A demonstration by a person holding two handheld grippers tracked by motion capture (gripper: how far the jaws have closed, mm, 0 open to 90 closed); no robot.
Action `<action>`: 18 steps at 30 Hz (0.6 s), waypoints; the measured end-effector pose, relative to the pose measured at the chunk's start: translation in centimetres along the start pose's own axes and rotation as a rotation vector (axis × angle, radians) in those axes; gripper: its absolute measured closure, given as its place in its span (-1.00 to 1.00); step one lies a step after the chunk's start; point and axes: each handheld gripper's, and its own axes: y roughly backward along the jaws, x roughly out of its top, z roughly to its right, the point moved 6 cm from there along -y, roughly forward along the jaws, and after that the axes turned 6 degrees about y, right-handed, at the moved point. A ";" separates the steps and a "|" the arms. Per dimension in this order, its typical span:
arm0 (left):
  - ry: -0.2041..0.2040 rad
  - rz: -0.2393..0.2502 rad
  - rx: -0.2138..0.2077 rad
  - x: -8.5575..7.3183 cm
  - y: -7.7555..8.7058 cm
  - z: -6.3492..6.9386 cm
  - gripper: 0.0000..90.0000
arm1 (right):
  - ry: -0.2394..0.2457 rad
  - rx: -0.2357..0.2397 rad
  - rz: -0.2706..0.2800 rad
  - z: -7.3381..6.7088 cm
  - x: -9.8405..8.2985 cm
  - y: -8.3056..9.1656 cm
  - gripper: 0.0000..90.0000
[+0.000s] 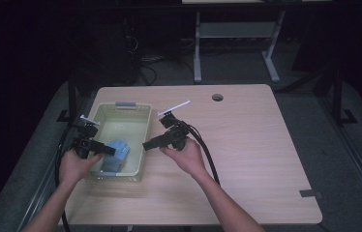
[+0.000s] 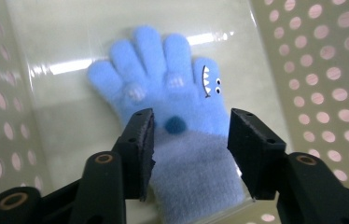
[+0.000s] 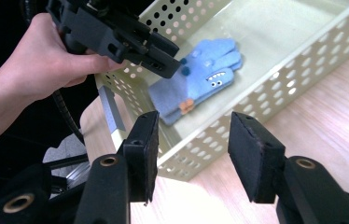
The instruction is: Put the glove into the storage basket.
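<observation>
My left gripper [image 2: 189, 140] jaws apart, straddling blue glove [image 2: 177, 107] lying flat in basket [image 2: 322, 70], lower centre of frame; long axis runs up-frame; right gripper [image 3: 191, 154] apart, empty, farther off

Left gripper [image 1: 102, 149] hangs over the near end of the pale perforated basket [image 1: 121, 108], jaws apart just above the blue glove [image 1: 119, 151] lying inside it. Right gripper [image 1: 151, 143] sits just outside the basket's right wall, over the wooden table [image 1: 247, 154], jaws pointing toward the basket, a black cable [image 1: 207, 154] trailing back past the forearm.
</observation>
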 end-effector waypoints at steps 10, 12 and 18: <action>-0.009 0.091 -0.038 0.9 1.4 1.2 0.07 | -0.001 -0.024 0.003 0.6 -0.1 1.3 0.12; -0.016 0.095 -0.038 1.0 1.6 1.4 0.05 | -0.005 -0.028 0.007 0.9 -0.1 1.5 0.10; -0.022 0.107 -0.064 1.3 1.8 2.5 0.03 | -0.008 -0.051 0.010 1.7 -0.4 2.5 0.07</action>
